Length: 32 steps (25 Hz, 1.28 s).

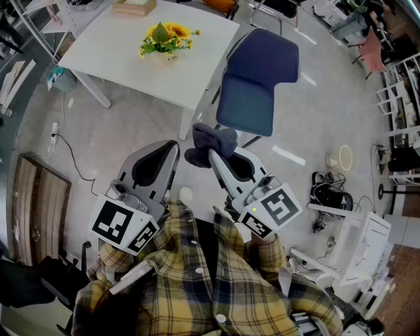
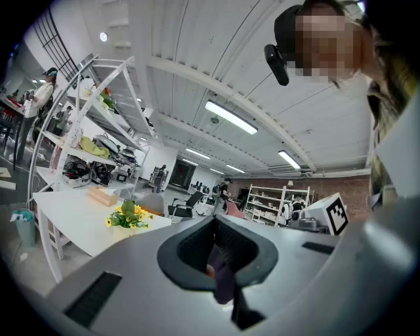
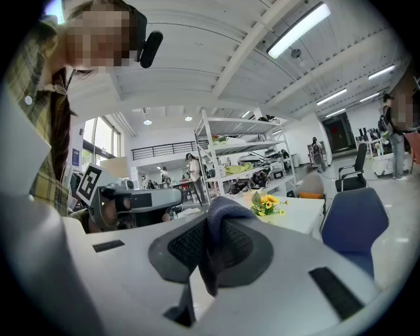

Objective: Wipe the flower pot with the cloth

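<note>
right tool (image 1: 213, 157) is clamped on the cloth (image 1: 211, 140); left tool (image 1: 172, 149) has its jaws together; pot (image 1: 164, 49) stands mid-counter (image 1: 111, 39), well apart.

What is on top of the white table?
The white table bears a flower pot with yellow flowers and, at its far edge, a tan box. Leaves hide most of the pot.

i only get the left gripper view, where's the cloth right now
observer: the cloth is pinched in the right gripper, bunched over its jaws.
operator: anything in the way on that side
observer: a blue chair stands at the white table, right of the flower pot in the head view.
operator: and my gripper
observer: the left gripper hangs over the floor, short of the table.
</note>
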Tool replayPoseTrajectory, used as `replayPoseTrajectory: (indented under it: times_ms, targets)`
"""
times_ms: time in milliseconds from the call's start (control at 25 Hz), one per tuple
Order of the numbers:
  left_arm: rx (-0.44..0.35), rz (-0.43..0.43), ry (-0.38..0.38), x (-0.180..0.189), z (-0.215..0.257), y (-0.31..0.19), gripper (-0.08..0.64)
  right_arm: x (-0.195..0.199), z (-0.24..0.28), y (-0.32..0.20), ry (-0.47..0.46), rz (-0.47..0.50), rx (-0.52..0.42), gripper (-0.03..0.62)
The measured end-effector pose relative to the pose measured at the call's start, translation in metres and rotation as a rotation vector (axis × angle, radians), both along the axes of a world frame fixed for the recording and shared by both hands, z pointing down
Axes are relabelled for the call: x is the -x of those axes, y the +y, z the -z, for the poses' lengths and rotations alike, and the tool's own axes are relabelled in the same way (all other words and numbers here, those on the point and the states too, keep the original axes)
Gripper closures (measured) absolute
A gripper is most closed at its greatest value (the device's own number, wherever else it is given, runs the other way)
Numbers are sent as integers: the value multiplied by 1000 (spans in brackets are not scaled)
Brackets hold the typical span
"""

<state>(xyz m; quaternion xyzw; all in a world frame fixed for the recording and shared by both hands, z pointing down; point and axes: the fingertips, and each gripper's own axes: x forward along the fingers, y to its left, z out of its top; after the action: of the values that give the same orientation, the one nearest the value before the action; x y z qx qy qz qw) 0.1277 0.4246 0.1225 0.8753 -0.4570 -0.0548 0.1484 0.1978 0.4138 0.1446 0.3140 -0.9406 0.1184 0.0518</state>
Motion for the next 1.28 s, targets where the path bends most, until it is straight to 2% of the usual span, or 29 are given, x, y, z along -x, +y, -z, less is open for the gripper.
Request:
replayPoseTrajectory:
  times_ms: [720,1080,1280]
  targets:
    - [9,61,-22,-14,-12,27,551,-31,-14,21,-31,11,16,575]
    - [33,72,-11,8,-23,-2,551,-11,-22,-7,-14,17,41,575]
    - [34,58,1,43,-24,-38,551,23,-24,-41,2,1,48,575]
